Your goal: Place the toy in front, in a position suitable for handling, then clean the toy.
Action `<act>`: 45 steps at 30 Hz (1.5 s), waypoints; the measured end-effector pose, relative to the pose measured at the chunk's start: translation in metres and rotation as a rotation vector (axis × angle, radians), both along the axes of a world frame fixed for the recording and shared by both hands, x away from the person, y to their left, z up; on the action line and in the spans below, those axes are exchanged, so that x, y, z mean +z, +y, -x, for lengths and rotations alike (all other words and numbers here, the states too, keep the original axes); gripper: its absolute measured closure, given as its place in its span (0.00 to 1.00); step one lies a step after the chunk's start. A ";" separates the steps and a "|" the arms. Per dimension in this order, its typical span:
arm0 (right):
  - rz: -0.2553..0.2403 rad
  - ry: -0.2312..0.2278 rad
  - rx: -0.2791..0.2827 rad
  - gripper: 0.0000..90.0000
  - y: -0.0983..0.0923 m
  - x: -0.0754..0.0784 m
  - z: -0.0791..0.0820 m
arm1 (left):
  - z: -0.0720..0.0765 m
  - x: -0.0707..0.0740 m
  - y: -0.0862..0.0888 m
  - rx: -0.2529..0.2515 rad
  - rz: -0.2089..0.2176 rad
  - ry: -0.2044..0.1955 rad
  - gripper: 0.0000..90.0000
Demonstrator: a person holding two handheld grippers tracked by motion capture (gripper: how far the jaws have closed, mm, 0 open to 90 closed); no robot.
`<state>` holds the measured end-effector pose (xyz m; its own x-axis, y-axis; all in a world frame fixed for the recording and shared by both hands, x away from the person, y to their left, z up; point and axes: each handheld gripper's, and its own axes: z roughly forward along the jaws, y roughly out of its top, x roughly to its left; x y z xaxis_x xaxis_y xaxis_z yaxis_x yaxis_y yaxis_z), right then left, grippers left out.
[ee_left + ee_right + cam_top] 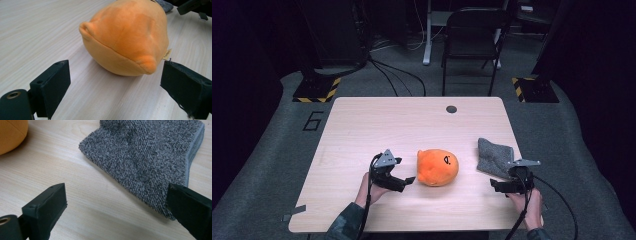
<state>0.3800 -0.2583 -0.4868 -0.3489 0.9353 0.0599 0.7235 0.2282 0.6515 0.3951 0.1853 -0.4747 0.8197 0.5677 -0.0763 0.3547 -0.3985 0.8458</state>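
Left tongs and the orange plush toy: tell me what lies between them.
Nothing but bare table. The left gripper view shows the left tongs open, with the orange plush toy just ahead, untouched.

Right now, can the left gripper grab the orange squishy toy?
Probably yes. The left gripper is open, facing the orange plush toy, with bare table between them and nothing in the way.
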 end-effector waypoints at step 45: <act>0.028 0.000 -0.117 0.09 0.006 -0.009 -0.080 | 0.013 -0.023 -0.050 0.031 -0.069 -0.062 0.49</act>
